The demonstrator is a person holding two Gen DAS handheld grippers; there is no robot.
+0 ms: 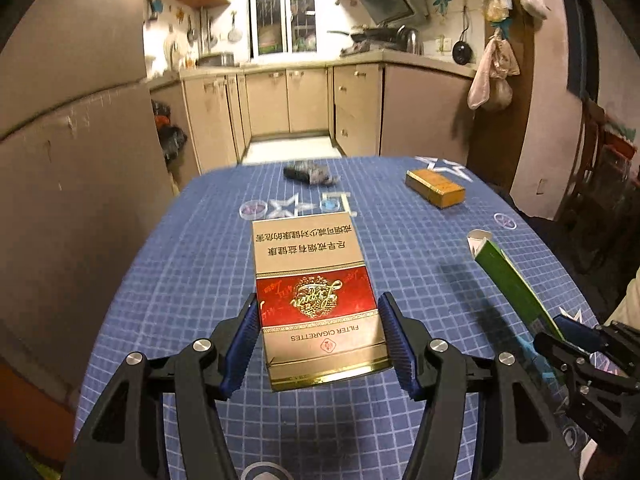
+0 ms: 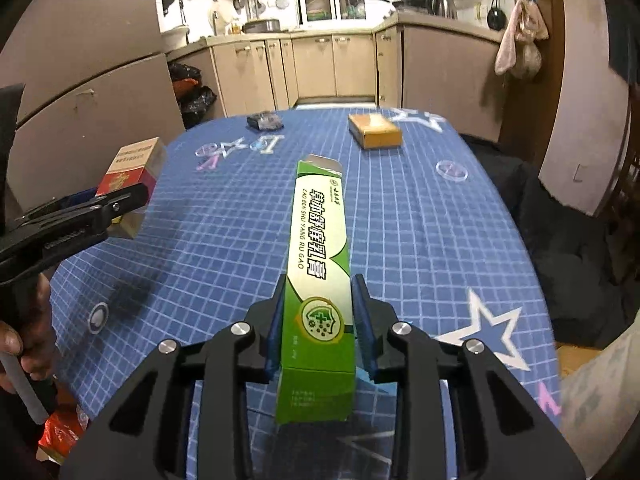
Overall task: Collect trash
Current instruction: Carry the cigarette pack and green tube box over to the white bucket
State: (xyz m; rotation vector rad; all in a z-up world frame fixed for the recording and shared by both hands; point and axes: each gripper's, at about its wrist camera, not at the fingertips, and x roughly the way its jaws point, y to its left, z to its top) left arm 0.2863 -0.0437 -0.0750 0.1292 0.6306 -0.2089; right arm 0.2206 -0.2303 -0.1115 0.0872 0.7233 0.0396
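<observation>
My left gripper [image 1: 318, 336] is shut on a red, white and gold cigarette pack [image 1: 312, 284] and holds it above the blue checked table [image 1: 192, 264]. The pack also shows in the right wrist view [image 2: 132, 172], at the left. My right gripper [image 2: 318, 320] is shut on a long green and white ointment box [image 2: 320, 248], held above the table; the box also shows in the left wrist view [image 1: 512, 280]. A yellow-brown box [image 1: 435, 188] [image 2: 375, 130] and a dark crumpled wrapper [image 1: 310, 172] [image 2: 264, 121] lie at the table's far end.
Clear round discs [image 1: 253, 208] [image 2: 451, 170] lie on the cloth. Kitchen cabinets [image 1: 288, 100] stand beyond the table, a fridge [image 2: 80, 80] at the left with dark bags beside it. A red item [image 2: 60, 436] lies low at the left.
</observation>
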